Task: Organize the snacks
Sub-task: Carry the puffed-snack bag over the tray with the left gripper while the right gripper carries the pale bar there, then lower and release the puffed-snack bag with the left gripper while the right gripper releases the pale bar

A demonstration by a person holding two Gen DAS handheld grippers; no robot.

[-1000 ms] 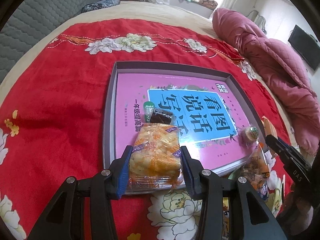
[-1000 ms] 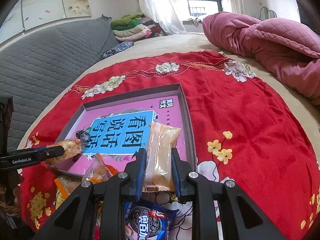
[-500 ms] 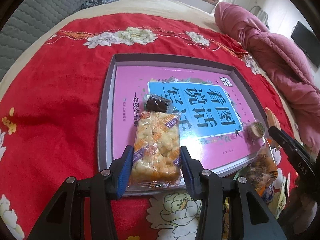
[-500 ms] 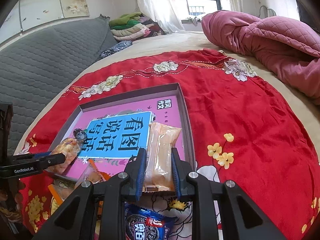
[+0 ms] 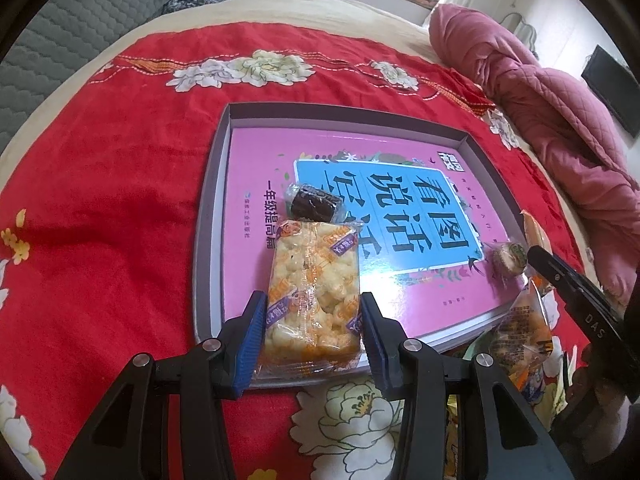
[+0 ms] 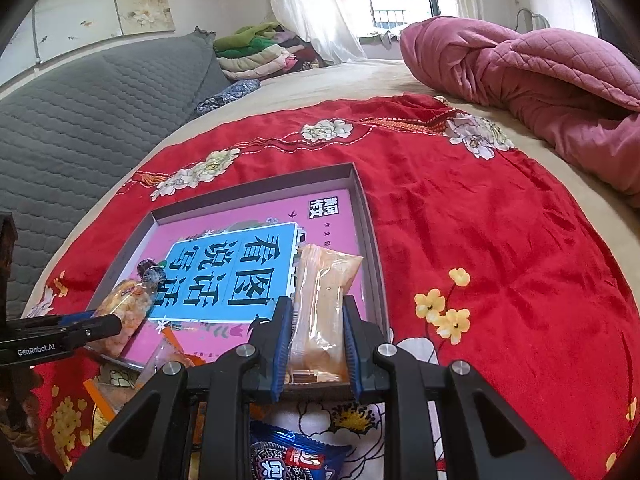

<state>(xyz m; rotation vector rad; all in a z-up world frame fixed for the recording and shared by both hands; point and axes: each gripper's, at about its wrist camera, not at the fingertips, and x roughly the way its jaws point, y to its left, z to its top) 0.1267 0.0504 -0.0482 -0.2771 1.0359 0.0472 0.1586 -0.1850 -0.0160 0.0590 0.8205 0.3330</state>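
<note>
From the left wrist view, the left hand-held gripper point(image 5: 312, 344) is clamped on a puffed-rice snack pack point(image 5: 313, 290), its blue pads pressing both long sides, the pack lying over the near edge of the grey tray point(image 5: 208, 216). Just beyond its far end sits a dark wrapped cake point(image 5: 314, 202), and off to the right a small round wrapped sweet point(image 5: 510, 258), which the other camera does not show. From the right wrist view, the right hand-held gripper point(image 6: 318, 344) is clamped on a pale orange snack bag point(image 6: 324, 304) at the tray's near right corner; below it lies a blue Oreo-style packet point(image 6: 296, 460), unseen from the left. "GenRobot.AI" reads on the left tool's side, "DAS" on the right's. The pink book point(image 6: 256, 264) lining the tray carries 4 large Chinese characters. All rests on a red floral cloth point(image 6: 480, 220) on the bed.
</note>
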